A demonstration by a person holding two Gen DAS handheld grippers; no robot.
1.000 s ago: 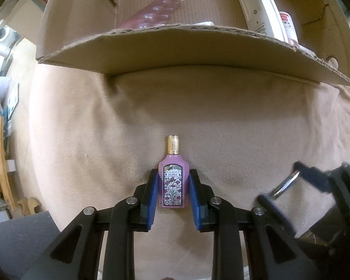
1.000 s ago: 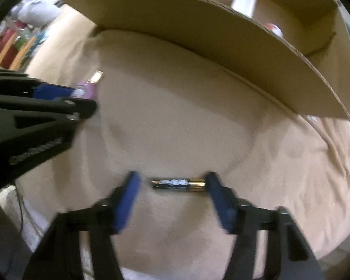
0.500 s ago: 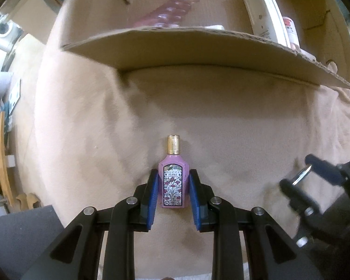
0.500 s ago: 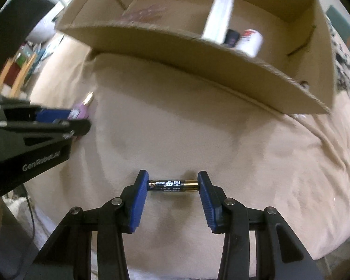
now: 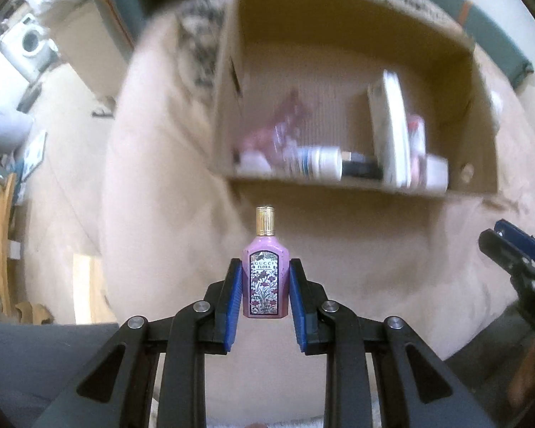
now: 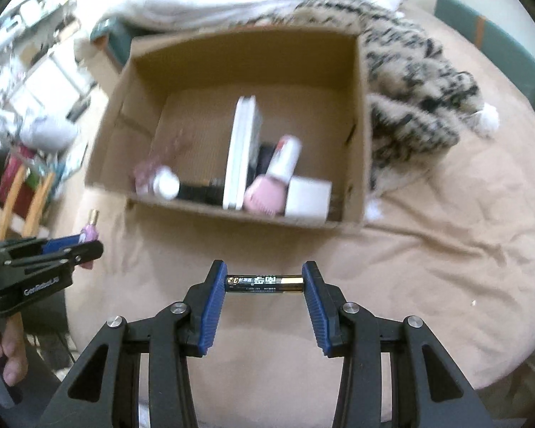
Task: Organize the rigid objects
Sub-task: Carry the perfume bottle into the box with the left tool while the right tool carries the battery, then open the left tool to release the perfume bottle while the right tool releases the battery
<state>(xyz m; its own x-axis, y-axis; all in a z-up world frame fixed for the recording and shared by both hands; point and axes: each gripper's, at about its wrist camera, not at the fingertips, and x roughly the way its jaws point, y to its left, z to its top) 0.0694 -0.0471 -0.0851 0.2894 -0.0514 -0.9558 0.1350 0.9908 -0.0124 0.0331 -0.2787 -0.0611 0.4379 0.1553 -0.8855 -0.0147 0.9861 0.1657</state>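
My left gripper is shut on a pink perfume bottle with a gold cap, held upright above the beige bedspread. My right gripper is shut on a black and gold battery, held crosswise by its ends. Both are raised in front of an open cardboard box. The left gripper and bottle show at the left of the right wrist view. The right gripper's tip shows at the right edge of the left wrist view.
The box holds a white flat pack on edge, a white-capped bottle, a pink item, a white cube and a red-and-white tube. A spotted blanket lies right of the box. Furniture stands past the bed's left edge.
Both grippers have lifted with their loads and now look down into the box. The right gripper closed on the battery's ends during the last second.
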